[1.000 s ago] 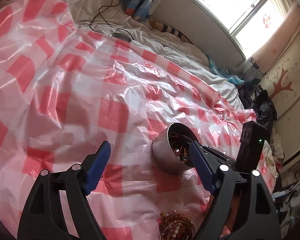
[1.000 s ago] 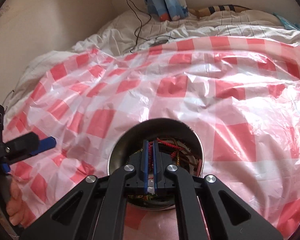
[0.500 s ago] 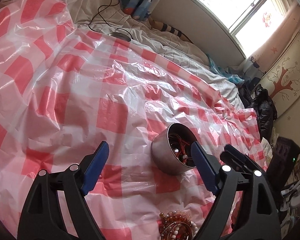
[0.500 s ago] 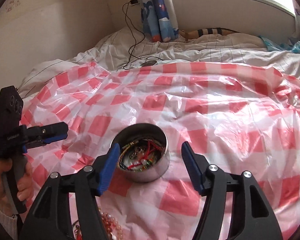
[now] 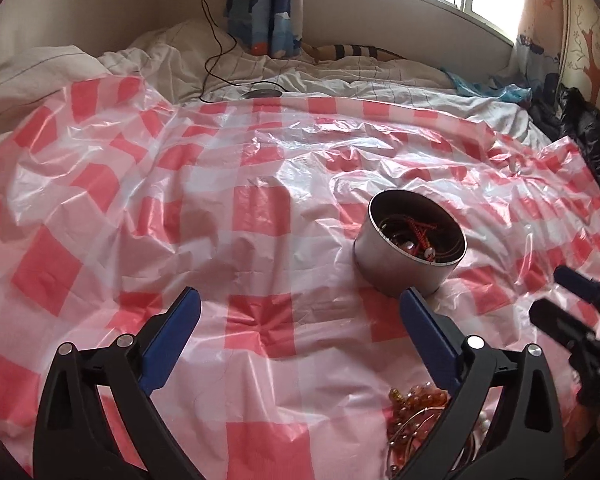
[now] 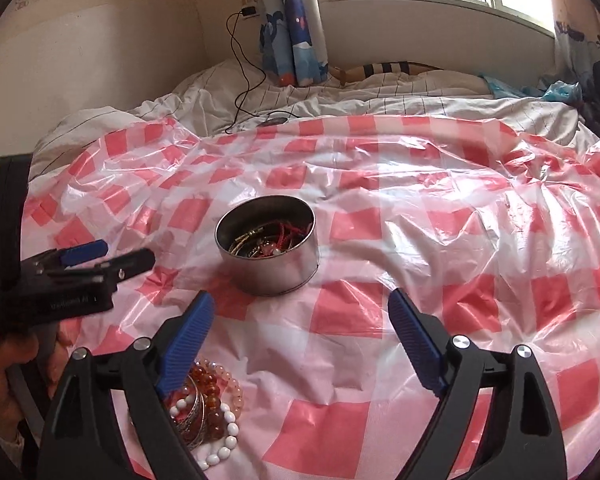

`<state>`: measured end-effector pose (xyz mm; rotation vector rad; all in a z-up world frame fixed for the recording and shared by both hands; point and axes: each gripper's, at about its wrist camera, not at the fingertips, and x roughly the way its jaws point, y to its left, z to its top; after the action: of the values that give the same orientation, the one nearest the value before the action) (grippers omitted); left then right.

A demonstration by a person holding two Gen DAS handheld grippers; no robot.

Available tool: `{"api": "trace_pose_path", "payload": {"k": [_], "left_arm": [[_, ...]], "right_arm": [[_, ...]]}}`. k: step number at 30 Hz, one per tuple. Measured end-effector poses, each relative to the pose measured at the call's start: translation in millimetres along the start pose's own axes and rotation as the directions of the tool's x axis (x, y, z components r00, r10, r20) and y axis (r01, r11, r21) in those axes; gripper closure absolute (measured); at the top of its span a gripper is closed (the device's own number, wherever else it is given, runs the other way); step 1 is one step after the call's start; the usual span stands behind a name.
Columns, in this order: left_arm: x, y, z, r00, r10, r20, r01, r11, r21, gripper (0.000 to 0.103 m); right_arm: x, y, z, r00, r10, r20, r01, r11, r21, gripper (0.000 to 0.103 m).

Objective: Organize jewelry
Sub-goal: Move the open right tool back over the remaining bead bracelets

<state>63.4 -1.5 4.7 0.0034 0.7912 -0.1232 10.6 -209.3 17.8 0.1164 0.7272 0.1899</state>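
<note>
A round metal tin (image 5: 410, 252) (image 6: 270, 254) stands on the red-checked plastic sheet, holding red cord and gold bangles. A pile of amber and white bead bracelets (image 6: 208, 404) (image 5: 416, 420) lies on the sheet near me. My left gripper (image 5: 300, 320) is open and empty, with the tin just beyond its right finger. It also shows in the right wrist view (image 6: 108, 254) at the left. My right gripper (image 6: 300, 316) is open and empty, behind the tin, its left finger over the bracelet pile. It also shows in the left wrist view (image 5: 560, 296) at the right.
The checked sheet (image 6: 440, 240) covers a bed with white bedding (image 6: 340, 96) behind. A black cable (image 6: 244, 76) and a small dark disc (image 6: 274, 121) lie at the far edge. Dark bags (image 5: 580, 128) sit at the right.
My right gripper opened over the tin, left the red cord in it and drew back and up. My left gripper turned so the tin sits further right.
</note>
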Motion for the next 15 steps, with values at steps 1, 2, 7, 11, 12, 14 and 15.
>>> {"api": "trace_pose_path", "payload": {"k": [1, 2, 7, 11, 12, 14, 15], "left_arm": [[-1, -2, -3, 1.0, 0.016, 0.0, -0.016, 1.0, 0.007, 0.008], [-1, -3, -4, 0.999, 0.032, 0.006, -0.032, 0.999, 0.013, 0.008], [-3, -8, 0, 0.996, 0.079, 0.045, -0.08, 0.997, 0.02, 0.008], [2, -18, 2, 0.996, 0.08, 0.034, -0.081, 0.996, 0.043, 0.008], [1, -21, 1, 0.996, 0.079, 0.035, -0.081, 0.995, 0.059, 0.008], [0, -27, 1, 0.996, 0.075, 0.041, -0.078, 0.994, 0.081, 0.008], [0, -30, 1, 0.996, 0.072, 0.044, -0.076, 0.993, 0.089, 0.008]], "right_arm": [[0, 1, 0, 1.0, 0.005, 0.004, -0.005, 1.0, 0.007, 0.018], [-1, 1, 0, 1.0, 0.002, 0.01, -0.002, 1.0, 0.012, 0.018], [-7, 4, 2, 0.998, -0.05, 0.041, 0.05, 0.999, -0.012, 0.011], [-6, -1, 4, 0.998, -0.043, 0.035, 0.043, 0.999, 0.01, 0.01], [-5, -2, 3, 0.999, -0.033, 0.03, 0.032, 0.999, 0.015, 0.01], [-5, -1, 4, 0.999, -0.021, 0.027, 0.021, 1.0, 0.017, 0.01], [-6, 1, 4, 0.999, -0.019, 0.029, 0.018, 1.0, 0.011, 0.01]]}}
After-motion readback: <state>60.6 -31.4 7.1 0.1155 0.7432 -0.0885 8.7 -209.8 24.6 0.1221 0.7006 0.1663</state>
